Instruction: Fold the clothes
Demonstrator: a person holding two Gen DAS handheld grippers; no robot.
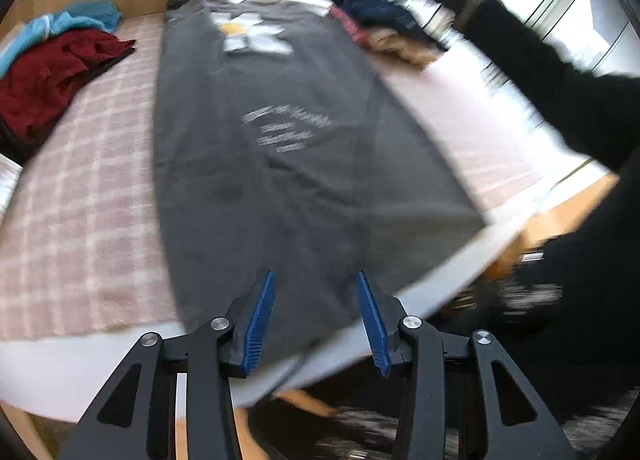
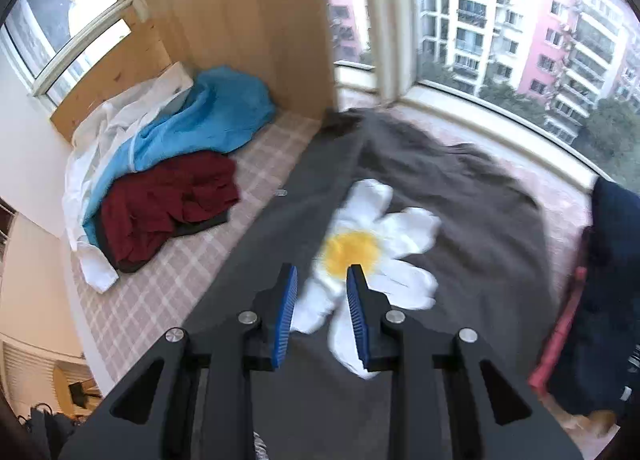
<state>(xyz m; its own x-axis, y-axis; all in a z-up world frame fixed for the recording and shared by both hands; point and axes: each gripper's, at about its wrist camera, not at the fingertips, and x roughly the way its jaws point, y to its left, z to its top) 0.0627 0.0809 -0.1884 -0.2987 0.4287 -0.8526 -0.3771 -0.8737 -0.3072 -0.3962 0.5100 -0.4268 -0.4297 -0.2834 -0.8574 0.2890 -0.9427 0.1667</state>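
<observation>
The grey T-shirt bears several lines of pale print, too blurred to read.

You have a dark grey shirt in front of you, printed with a white daisy with a yellow centre and faint pale lettering lower down. It lies on a bed cover checked in dusty pink and white. Beside it you see a maroon garment and a bright blue one edged in white — and each hand-held gripper is black with blue pads.
</observation>
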